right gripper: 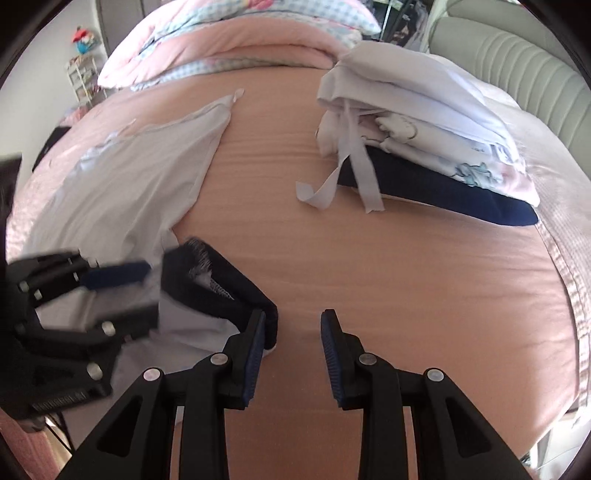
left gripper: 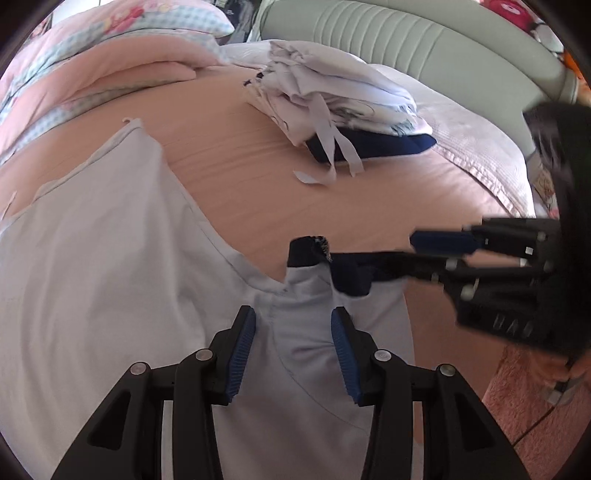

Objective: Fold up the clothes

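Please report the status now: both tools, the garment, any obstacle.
Left tool open over pale blue cotton shirt. Right tool open beside its navy collar. Folded clothes stack apart.

A home bedroom: a bed (right gripper: 369, 258) with a peach sheet fills both views, with a padded green headboard (left gripper: 406, 40), a rolled pink floral quilt (right gripper: 229, 33), a stack of folded clothes (right gripper: 424, 122), and a small cluttered shelf (right gripper: 83, 79) by the wall.

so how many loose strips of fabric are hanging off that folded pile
2: pale strips hang off the folded pile's front edge. One curls onto the sheet, the other lies straighter beside it. More may be hidden.
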Motion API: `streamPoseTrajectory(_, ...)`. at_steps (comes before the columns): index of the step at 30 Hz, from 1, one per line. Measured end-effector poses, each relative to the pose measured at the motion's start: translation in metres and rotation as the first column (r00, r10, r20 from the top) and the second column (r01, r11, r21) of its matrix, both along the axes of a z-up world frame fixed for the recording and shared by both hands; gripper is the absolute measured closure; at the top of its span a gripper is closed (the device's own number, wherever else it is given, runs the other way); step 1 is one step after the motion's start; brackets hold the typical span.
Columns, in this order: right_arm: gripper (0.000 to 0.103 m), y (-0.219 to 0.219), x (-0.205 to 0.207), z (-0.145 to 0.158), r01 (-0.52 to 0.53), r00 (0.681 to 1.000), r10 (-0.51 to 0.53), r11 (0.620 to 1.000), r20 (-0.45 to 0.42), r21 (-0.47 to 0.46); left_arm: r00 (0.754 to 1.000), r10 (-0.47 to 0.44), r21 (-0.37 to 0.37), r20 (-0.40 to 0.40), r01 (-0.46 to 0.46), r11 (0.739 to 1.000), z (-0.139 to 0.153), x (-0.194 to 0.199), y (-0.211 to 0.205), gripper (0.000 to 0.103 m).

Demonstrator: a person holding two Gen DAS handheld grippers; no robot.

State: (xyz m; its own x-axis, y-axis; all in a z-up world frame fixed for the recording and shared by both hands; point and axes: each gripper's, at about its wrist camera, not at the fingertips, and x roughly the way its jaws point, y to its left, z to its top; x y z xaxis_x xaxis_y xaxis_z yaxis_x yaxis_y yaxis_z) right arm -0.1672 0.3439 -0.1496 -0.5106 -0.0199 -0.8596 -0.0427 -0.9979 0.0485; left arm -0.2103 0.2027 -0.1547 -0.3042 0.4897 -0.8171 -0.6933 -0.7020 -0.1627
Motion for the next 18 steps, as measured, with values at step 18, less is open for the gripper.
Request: streamPoseTrajectory(18,0.073,-0.03,-0.041,0.001,-0.259,0.962,0.266,0.961,0.068,-0.097,0.999,-0.013,0.028,-0.029,0.014,1.0,-0.007,-0.006,0.013,0.069)
